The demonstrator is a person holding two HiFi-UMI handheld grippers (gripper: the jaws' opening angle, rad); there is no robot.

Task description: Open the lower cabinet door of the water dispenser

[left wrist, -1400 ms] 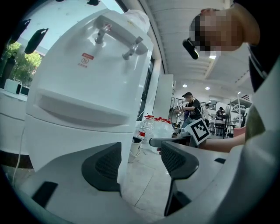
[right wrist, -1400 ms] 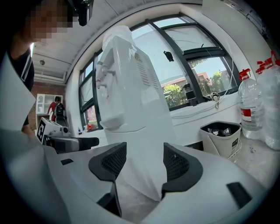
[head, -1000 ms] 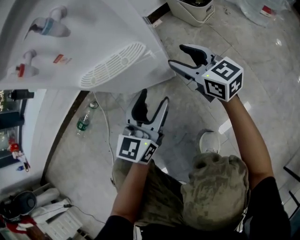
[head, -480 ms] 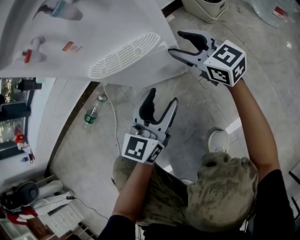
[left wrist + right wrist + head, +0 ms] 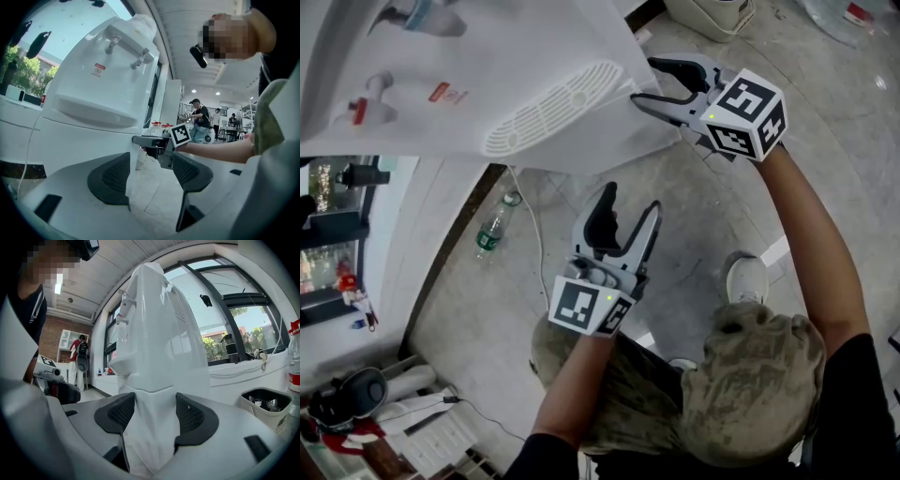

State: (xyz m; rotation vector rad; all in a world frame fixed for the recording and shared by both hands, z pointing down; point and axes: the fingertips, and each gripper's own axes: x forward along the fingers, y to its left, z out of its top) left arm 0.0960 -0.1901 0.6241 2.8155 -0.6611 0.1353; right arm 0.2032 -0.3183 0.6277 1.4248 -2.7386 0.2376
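Right gripper view, jaws astride dispenser edge (image 5: 151, 423)

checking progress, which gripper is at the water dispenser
The right gripper: its open jaws straddle a corner edge of the water dispenser. The left gripper is open too, but hangs over the floor, apart from it.

grey left tool (image 5: 632, 197), right tool (image 5: 643, 81), marker cubes (image 5: 748, 117); black sleeves (image 5: 862, 375), camouflage trousers (image 5: 741, 403)

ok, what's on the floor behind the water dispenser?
A green-labelled plastic bottle by the wall and a white cable running up behind the water dispenser. Its body covers the cable's upper end and the floor beyond.
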